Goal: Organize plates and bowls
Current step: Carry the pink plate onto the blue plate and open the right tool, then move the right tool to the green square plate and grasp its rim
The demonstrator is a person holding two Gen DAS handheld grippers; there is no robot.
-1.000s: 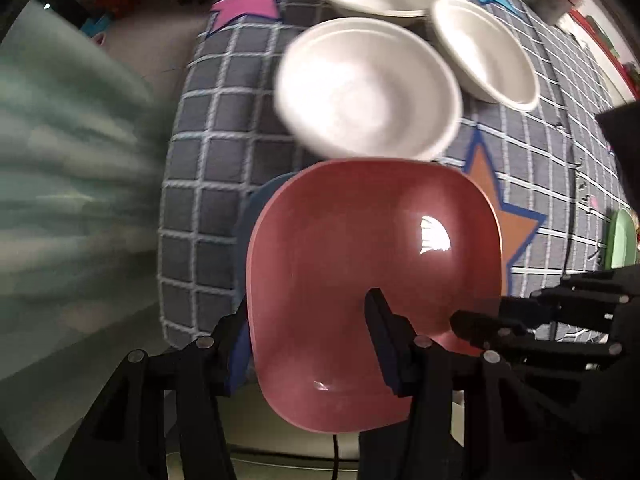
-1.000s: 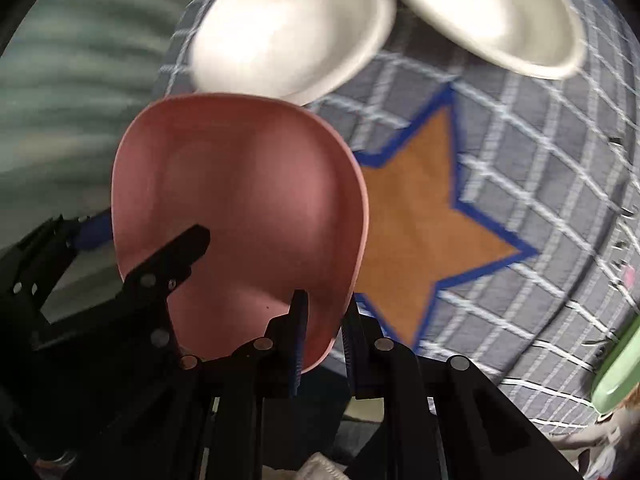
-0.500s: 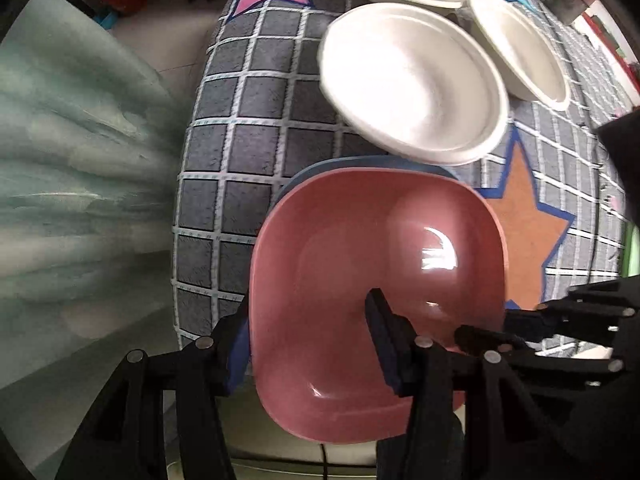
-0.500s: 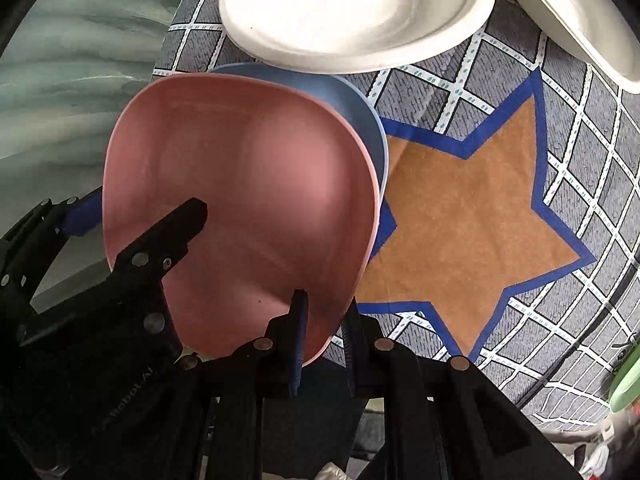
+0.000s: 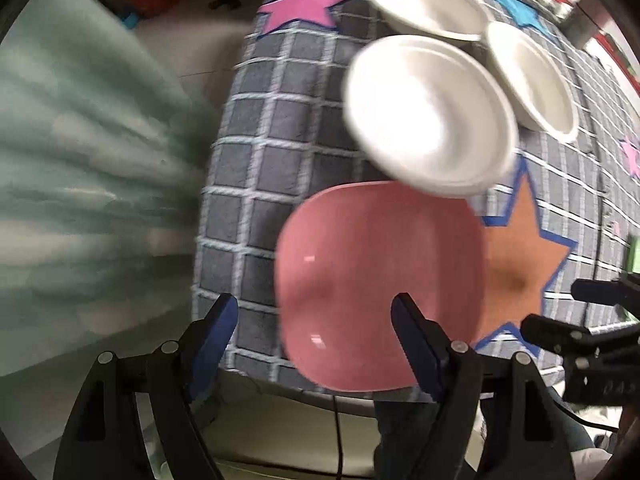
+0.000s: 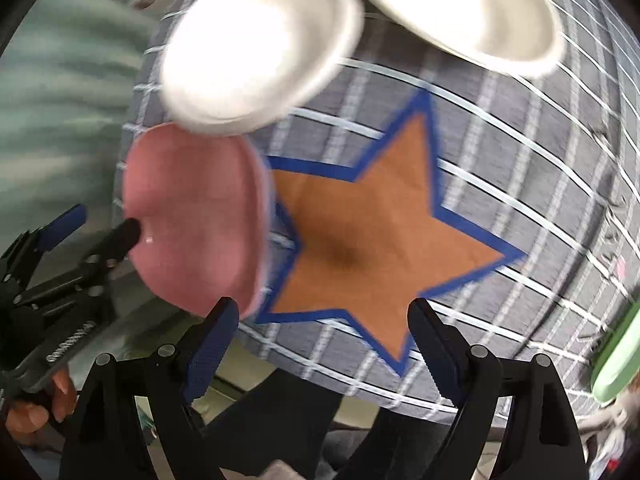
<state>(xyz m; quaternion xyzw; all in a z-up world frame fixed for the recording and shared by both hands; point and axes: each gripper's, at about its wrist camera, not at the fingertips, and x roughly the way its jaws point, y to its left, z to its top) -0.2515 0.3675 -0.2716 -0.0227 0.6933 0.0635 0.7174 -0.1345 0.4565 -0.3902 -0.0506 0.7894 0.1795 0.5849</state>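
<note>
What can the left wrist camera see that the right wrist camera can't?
Only the left wrist view shows the pink star, the light blue star and a third white bowl at the back. Only the right wrist view shows the person's fingers and the long edge of a green plate. Both show the pink plate, two nearer white bowls and the orange star.

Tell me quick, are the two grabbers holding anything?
Left gripper: open, holding nothing; pink plate lies ahead.
Right gripper: open, holding nothing.

A grey checked cloth (image 6: 500, 208) bears orange (image 6: 360, 248), pink (image 5: 300, 8) and blue stars (image 5: 516, 8).
</note>
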